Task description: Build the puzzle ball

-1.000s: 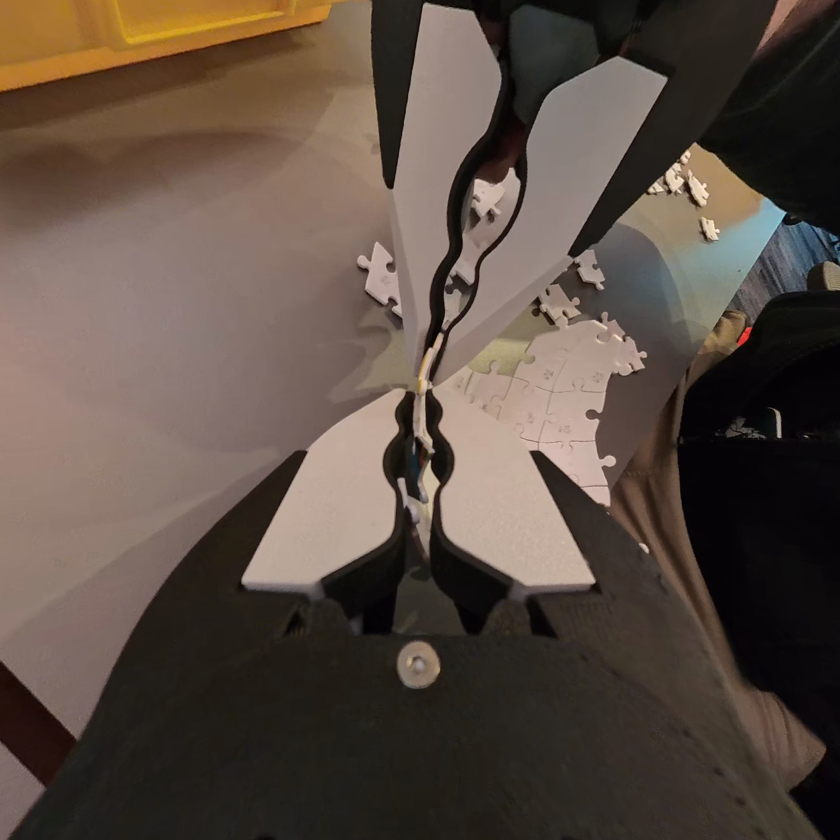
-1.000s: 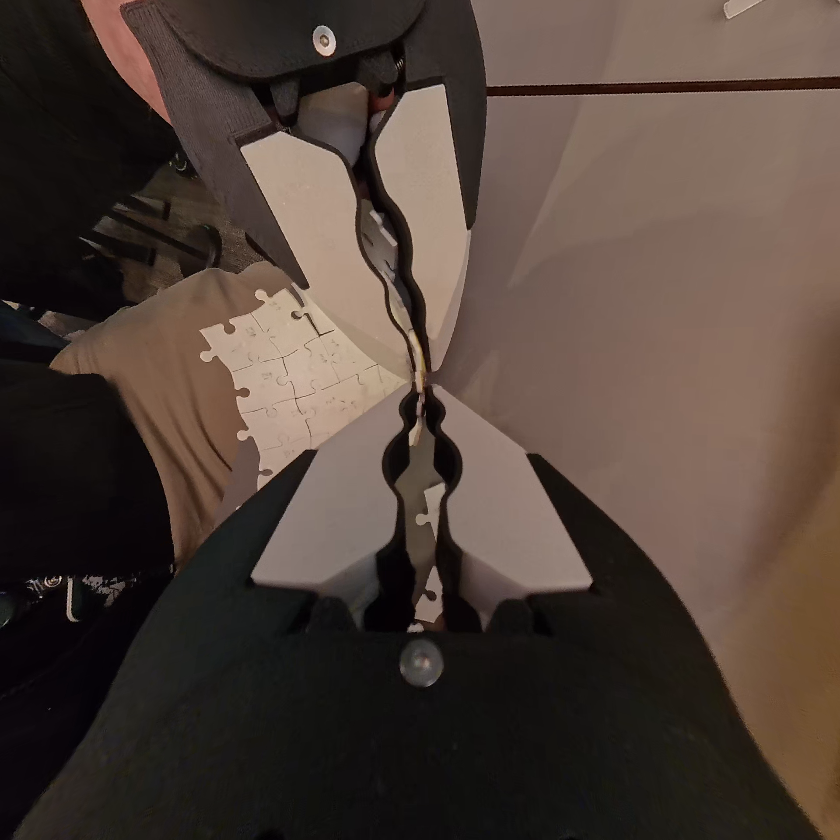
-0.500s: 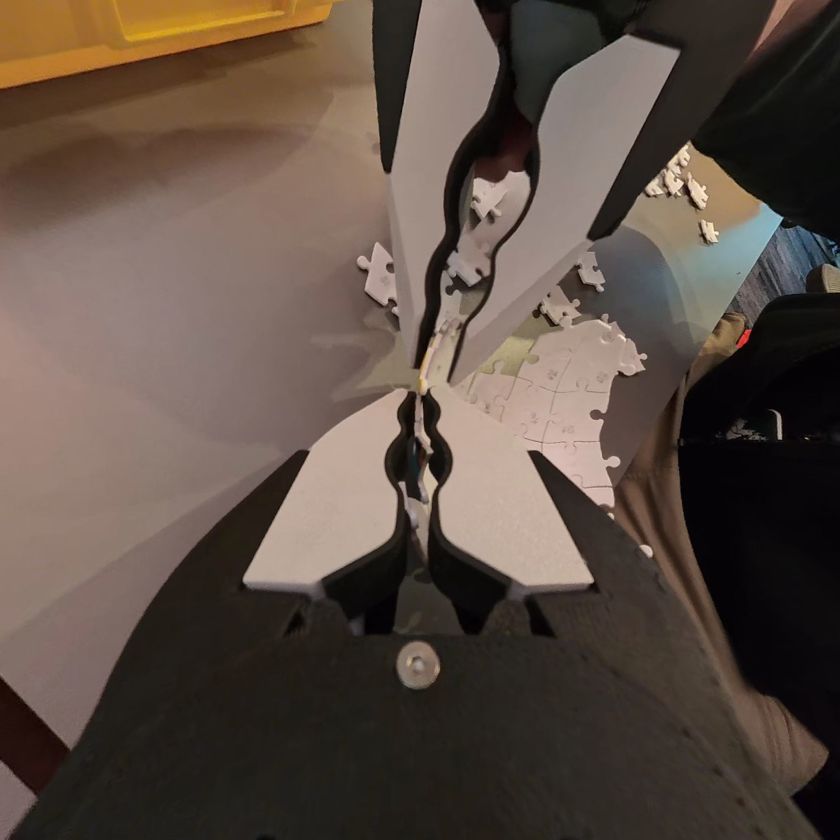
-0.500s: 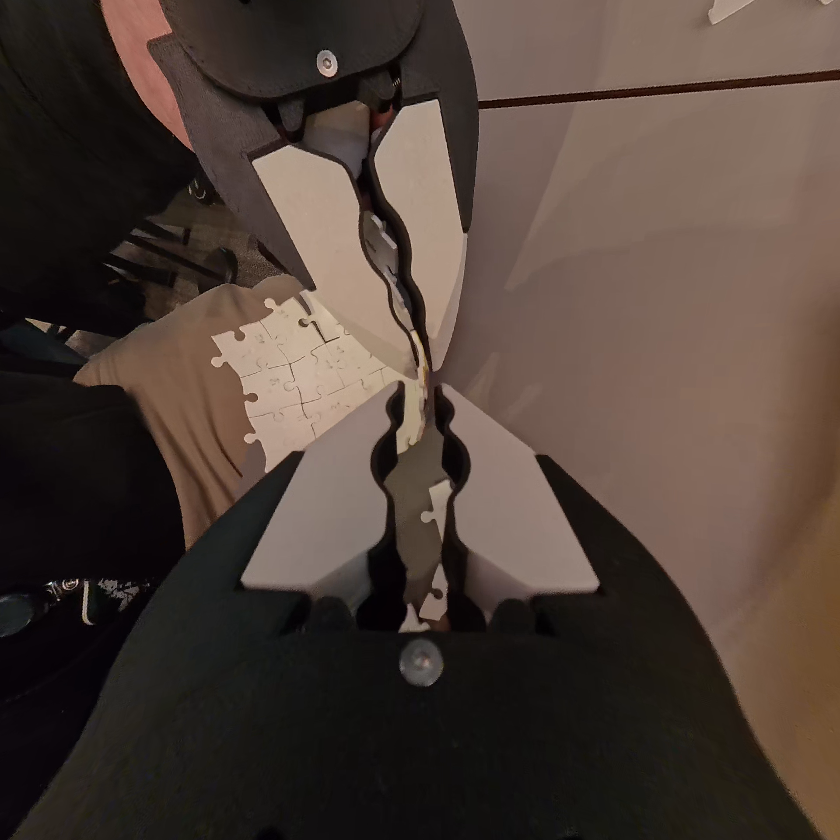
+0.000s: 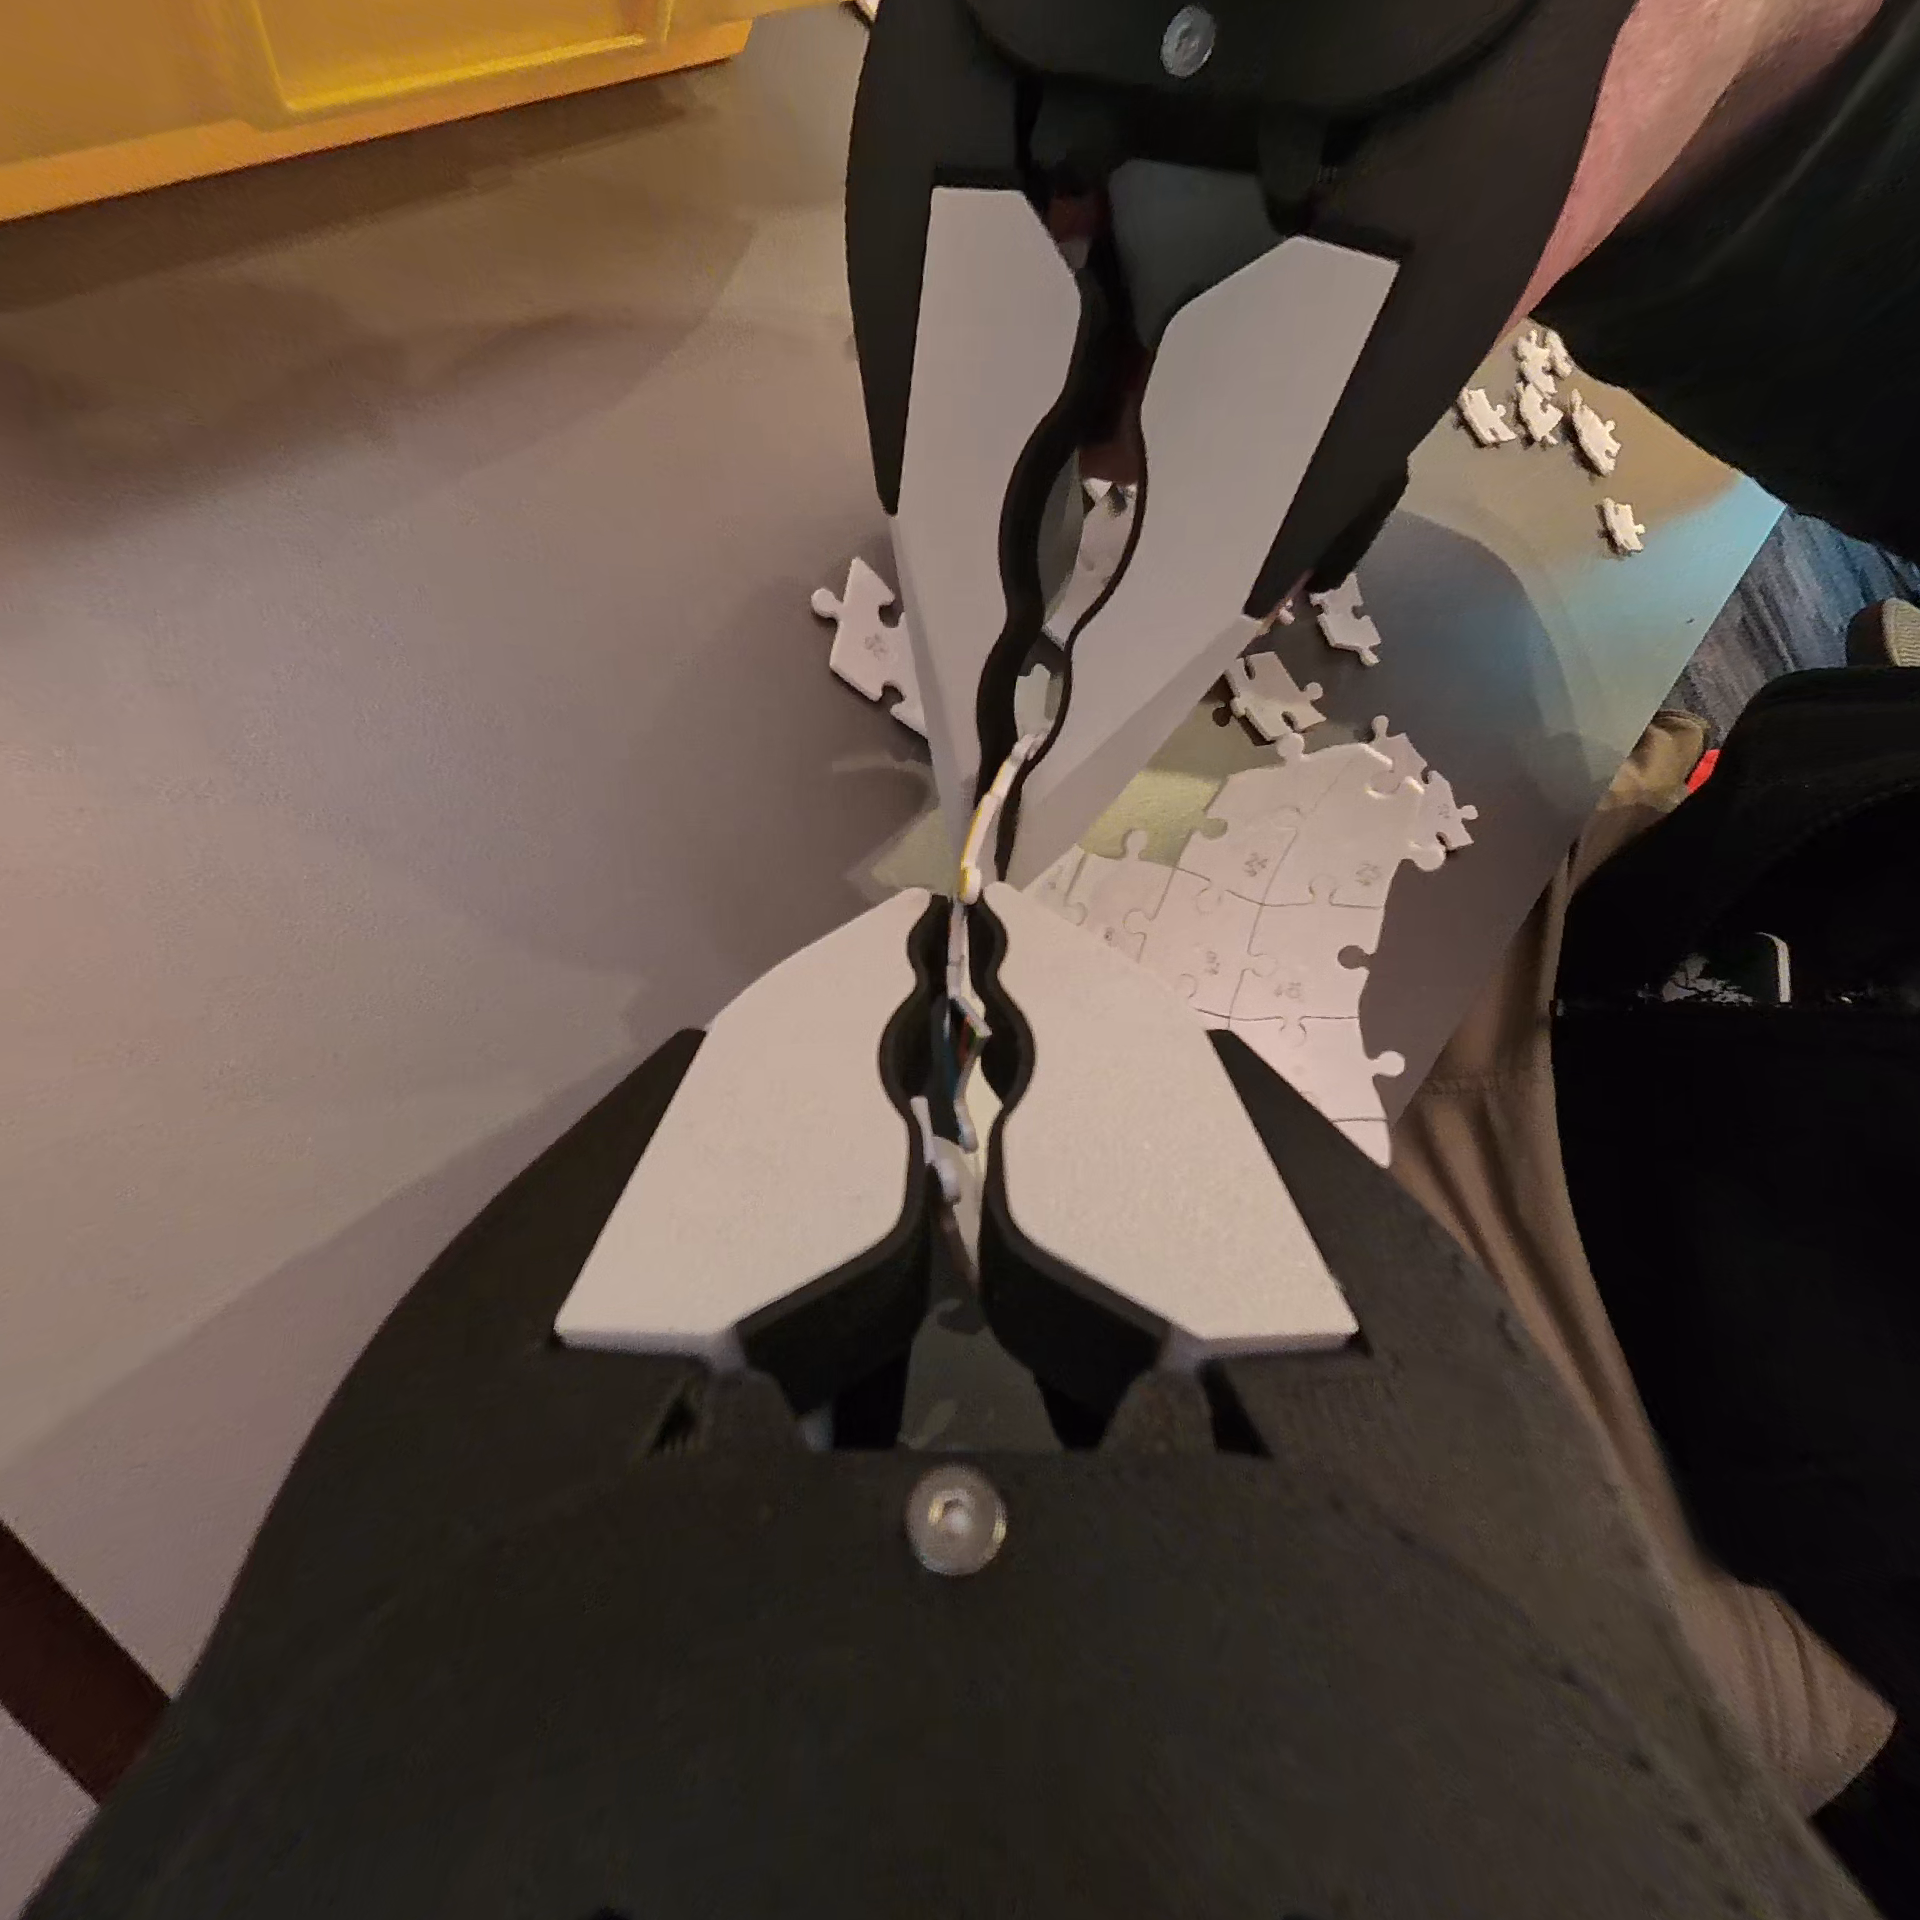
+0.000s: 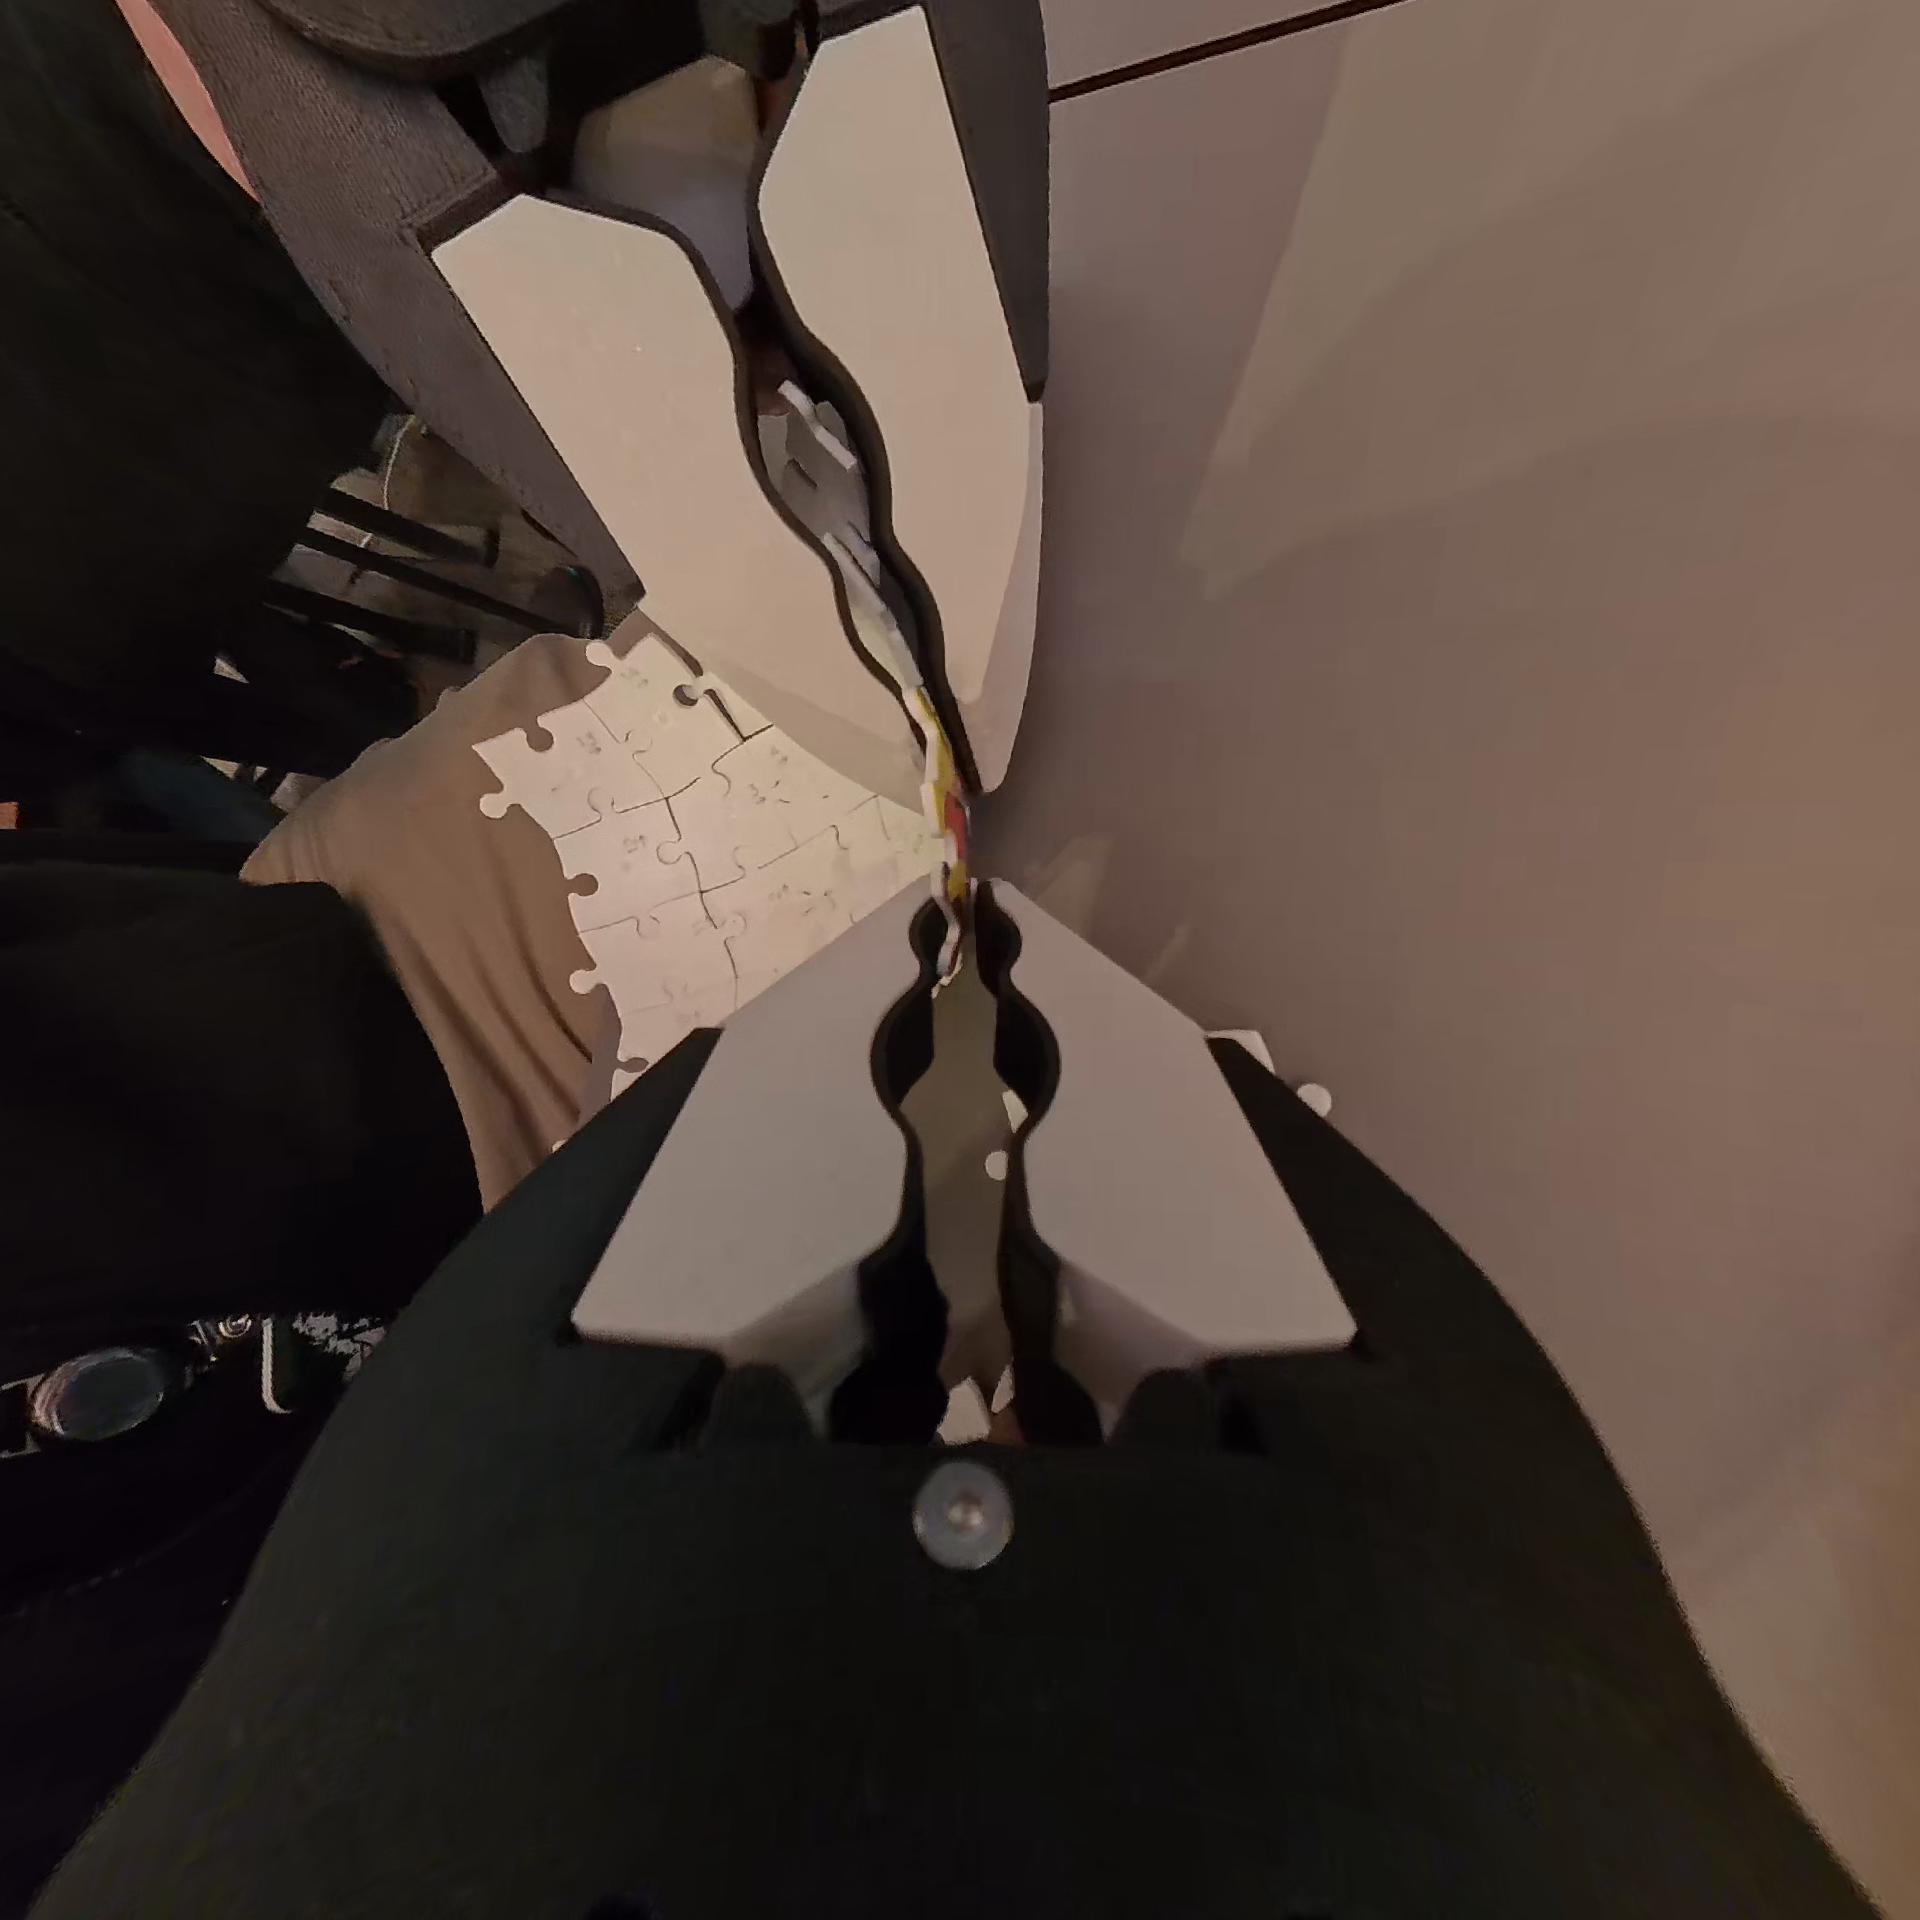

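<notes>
L gripper [image 5: 958,906]: clenched on piece [image 5: 954,1049].
R gripper [image 6: 961,896]: loosened, now re-nipping 2nd piece [image 5: 989,819].
Meaning: regrip; join between tips prob. unfinished.

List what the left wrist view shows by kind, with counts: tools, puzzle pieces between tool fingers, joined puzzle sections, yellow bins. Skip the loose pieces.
Tools: 2, left tool and right tool
Puzzle pieces between tool fingers: 2, one per tool
Joined puzzle section: 1
Yellow bin: 1
Total: 6

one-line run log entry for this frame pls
left gripper: shut on thin white puzzle piece | right gripper: on second piece, grip unclear | tips meeting, mid-air
</notes>
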{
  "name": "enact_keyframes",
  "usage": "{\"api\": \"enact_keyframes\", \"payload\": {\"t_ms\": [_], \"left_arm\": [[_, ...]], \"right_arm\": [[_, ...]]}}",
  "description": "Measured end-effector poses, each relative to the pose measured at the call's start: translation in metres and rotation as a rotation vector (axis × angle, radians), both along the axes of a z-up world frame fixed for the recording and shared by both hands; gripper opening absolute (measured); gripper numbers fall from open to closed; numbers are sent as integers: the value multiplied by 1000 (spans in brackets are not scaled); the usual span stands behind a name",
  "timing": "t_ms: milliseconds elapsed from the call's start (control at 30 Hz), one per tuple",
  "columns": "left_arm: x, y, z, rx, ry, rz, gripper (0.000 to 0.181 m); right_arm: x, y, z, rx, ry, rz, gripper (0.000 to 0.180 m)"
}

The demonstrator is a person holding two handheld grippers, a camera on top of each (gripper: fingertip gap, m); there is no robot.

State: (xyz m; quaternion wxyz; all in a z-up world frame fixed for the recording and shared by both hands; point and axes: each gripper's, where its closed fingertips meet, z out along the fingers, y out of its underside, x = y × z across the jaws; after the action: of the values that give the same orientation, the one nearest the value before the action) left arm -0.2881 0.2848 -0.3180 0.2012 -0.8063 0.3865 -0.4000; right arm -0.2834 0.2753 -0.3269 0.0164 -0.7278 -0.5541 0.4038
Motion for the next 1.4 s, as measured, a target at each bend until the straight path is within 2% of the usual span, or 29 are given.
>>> {"api": "enact_keyframes", "payload": {"t_ms": [333, 467, 633, 867, 1400], "left_arm": [[-1, 0, 0, -6, -4, 0, 4], [-2, 1, 0, -8, -6, 10, 4], [-3, 2, 0, -6, -8, 13, 4], [-3, 2, 1, -5, -10, 17, 4], [-4, 0, 1, -15, -5, 11, 5]], "right_arm": [[-1, 0, 0, -12, 9, -11, 1], [2, -1, -1, -27, -6, -15, 11], [4, -3, -2, -38, 1, -20, 2], [2, -3, -2, -53, 21, -37, 0], [-1, 0, 1, -59, 34, -66, 9]]}}
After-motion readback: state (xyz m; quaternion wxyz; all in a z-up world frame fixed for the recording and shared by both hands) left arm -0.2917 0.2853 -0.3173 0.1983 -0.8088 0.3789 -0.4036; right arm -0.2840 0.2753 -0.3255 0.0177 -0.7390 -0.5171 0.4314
